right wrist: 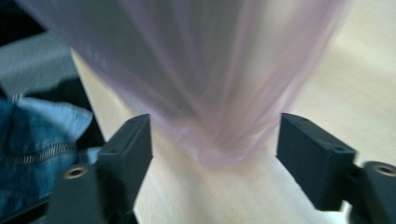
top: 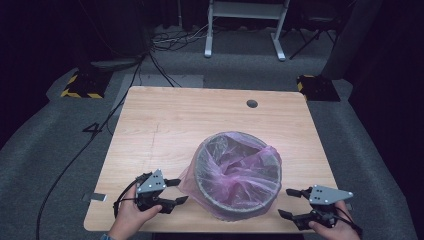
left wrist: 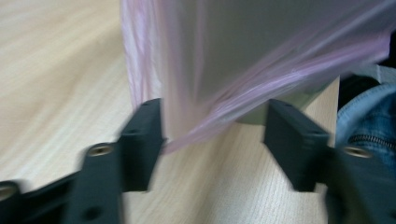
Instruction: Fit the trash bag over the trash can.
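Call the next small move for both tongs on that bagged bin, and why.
Probably ease both tongs inward and close them on the pink bag hanging outside the bin. The left tongs and right tongs flank the bin with jaws open, and each gripper view shows bag film lying between the jaws, unpinched. Gripping the film on both sides looks like what comes next.

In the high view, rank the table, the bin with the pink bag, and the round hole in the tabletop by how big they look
1. table
2. bin with its pink bag
3. round hole, by far the smallest
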`<state>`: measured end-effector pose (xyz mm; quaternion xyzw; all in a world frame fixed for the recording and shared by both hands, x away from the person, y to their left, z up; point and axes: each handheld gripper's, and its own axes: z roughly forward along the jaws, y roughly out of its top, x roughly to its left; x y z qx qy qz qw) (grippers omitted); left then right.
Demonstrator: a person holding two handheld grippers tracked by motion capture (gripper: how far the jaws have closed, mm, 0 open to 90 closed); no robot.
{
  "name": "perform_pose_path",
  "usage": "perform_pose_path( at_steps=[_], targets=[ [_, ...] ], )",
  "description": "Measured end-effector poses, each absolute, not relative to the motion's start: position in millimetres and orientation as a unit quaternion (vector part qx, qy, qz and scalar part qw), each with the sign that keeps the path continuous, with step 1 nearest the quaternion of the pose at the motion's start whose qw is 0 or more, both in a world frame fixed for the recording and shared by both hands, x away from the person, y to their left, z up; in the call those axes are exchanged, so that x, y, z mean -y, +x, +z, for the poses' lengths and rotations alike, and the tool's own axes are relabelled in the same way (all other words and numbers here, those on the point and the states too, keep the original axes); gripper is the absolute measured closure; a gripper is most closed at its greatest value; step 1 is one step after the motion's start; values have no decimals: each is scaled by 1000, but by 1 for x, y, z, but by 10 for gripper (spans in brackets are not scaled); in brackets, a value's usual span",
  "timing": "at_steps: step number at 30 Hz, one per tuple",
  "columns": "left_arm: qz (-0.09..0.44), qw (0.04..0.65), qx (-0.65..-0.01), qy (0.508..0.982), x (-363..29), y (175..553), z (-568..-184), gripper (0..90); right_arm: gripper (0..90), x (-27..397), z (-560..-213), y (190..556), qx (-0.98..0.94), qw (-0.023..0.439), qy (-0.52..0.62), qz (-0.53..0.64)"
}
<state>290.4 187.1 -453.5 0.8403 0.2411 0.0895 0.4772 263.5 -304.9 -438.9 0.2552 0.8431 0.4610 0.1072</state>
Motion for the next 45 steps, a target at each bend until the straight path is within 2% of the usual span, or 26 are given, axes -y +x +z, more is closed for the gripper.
perform_pose_path(
  at_steps=[3,8,9,11,12,13,14,16,18,19,22,23,27,28,33,39,45],
  targets=[
    [104,493,-243,829,-191,288,-440,265,174,302,-424,264,-824,116,261,489],
    [119,505,-240,821,-188,292,-427,225,175,282,-417,276,-823,124,250,495],
    [125,505,-235,821,-186,294,-426,218,202,278,-418,280,-823,125,251,494],
    [121,509,-230,821,-179,295,-424,199,475,273,-417,288,-830,113,245,488],
    [120,509,-227,822,-175,295,-423,197,544,272,-417,292,-831,111,249,485],
    [118,509,-223,823,-170,295,-422,193,697,272,-416,295,-828,114,256,486],
    [118,507,-219,825,-168,295,-421,184,810,274,-414,299,-828,107,257,487],
    [118,508,-217,825,-163,296,-419,185,888,275,-411,304,-828,106,266,482],
    [123,509,-216,824,-160,299,-418,202,900,275,-408,307,-831,114,268,475],
    [125,509,-213,825,-159,300,-418,246,900,275,-407,308,-831,119,269,472],
    [118,504,-199,832,-155,303,-417,550,900,275,-405,308,-831,127,267,470],
    [118,505,-198,832,-154,305,-418,594,900,275,-405,309,-830,129,268,471],
    [86,504,-206,834,-150,308,-420,866,900,277,-409,313,-824,127,274,480],
    [87,498,-204,839,-150,308,-421,899,900,277,-411,314,-823,125,276,480],
    [83,462,-215,856,-146,316,-436,900,900,278,-425,322,-825,114,287,473],
    [63,441,-231,865,-145,321,-461,900,900,283,-458,330,-842,85,313,431],
    [66,391,-233,888,-147,316,-471,900,900,293,-485,322,-867,61,332,367]
  ],
)
